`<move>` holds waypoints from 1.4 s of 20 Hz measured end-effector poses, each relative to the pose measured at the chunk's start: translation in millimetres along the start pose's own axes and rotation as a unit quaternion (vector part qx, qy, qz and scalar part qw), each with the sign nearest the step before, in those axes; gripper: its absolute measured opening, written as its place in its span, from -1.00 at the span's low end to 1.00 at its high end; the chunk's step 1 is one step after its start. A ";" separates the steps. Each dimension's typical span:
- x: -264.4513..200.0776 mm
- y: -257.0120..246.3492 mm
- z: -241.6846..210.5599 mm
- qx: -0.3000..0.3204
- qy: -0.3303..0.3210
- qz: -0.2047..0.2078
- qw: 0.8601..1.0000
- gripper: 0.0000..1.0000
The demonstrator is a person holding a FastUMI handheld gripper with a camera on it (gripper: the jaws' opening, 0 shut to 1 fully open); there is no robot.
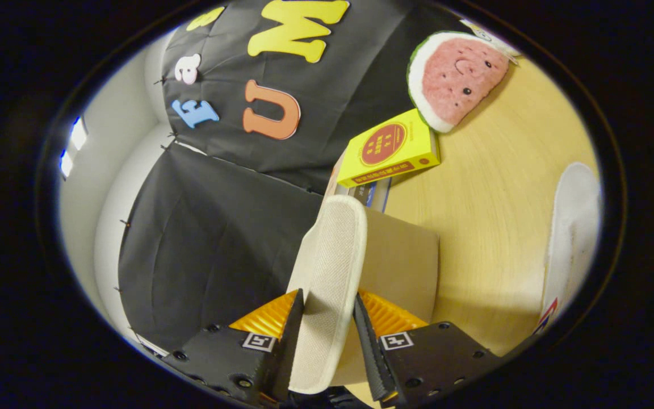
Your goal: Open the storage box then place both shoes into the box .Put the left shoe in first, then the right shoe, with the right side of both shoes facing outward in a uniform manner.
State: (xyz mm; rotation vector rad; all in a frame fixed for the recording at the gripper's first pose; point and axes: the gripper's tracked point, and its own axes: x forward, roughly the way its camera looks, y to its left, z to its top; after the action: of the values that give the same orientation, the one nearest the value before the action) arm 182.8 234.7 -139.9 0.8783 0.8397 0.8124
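Observation:
My gripper [327, 309] is shut on a beige shoe [330, 250], a flat slipper-like one seen edge-on, its sole pinched between both fingers and its length running ahead of them. The view is rolled sideways. Right behind the shoe, on the wooden table [491, 187], stands the tan storage box [403, 267], one plain side facing me; I cannot tell whether it is open. The other shoe [574, 238], pale and white, lies on the table off to the right, beyond the box and partly cut off.
A yellow carton [392, 149] rests on other flat packs just beyond the box. A watermelon-slice plush toy [455, 79] lies further back on the table. The black cloth wall [219, 227] hangs close on the left.

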 end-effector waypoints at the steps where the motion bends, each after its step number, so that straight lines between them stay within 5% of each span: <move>1: -2.2 1.4 -0.4 0.004 -0.003 0.005 1.000 -0.24; 2: -14.3 2.8 3.5 0.008 -0.004 0.001 1.000 -0.46; 5: -7.7 12.7 4.3 -0.011 -0.005 0.002 1.000 -0.58; 6: -9.9 13.5 4.0 -0.025 -0.007 -0.010 1.000 -0.78; 11: -15.7 45.7 17.2 -0.020 -0.014 -0.016 1.000 -0.97; 18: -3.8 133.7 22.2 -0.057 -0.013 -0.003 0.998 -0.97; 28: 89.8 240.8 -5.1 -0.077 0.012 0.039 0.996 -0.79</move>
State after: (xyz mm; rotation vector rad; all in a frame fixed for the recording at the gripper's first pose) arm 158.1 410.6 45.9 0.7703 0.7554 0.9454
